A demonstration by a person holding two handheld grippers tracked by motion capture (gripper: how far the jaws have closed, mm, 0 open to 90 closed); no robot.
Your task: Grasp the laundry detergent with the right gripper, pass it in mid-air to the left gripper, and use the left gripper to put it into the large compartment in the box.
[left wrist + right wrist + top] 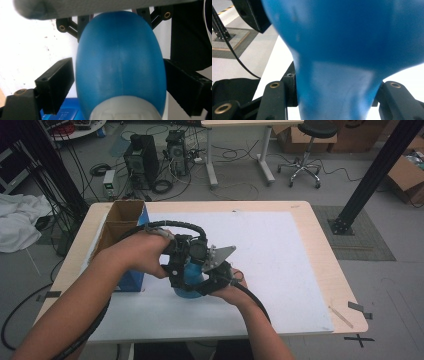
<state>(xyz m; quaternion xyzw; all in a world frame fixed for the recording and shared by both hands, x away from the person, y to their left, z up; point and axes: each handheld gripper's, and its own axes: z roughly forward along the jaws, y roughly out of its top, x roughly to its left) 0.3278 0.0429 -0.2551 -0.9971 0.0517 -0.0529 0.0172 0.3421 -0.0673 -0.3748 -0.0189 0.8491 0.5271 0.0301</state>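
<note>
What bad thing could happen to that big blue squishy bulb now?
The right gripper pinches only the narrow neck of the smooth blue rubber bulb, so the bulb could slip or tilt. The left gripper has jaws beside the bulb's wide curved belly; squeezing there might pop it out sideways onto the white table mat.

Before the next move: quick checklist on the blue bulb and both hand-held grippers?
1. Right hand-held gripper clamped on the blue bulb: ok, its jaws press the narrow neck from both sides.
2. Left hand-held gripper around the bulb's wide body: ok, a jaw stands on each side.
3. Left pads pressing on the bulb: cannot tell; the right jaw meets its edge, the left shows a sliver of gap.
4. Bulb standing on the white mat: cannot tell, its base is hidden by the hands.
5. Cardboard box apart from the bulb: ok, it sits off by the left forearm.
</note>
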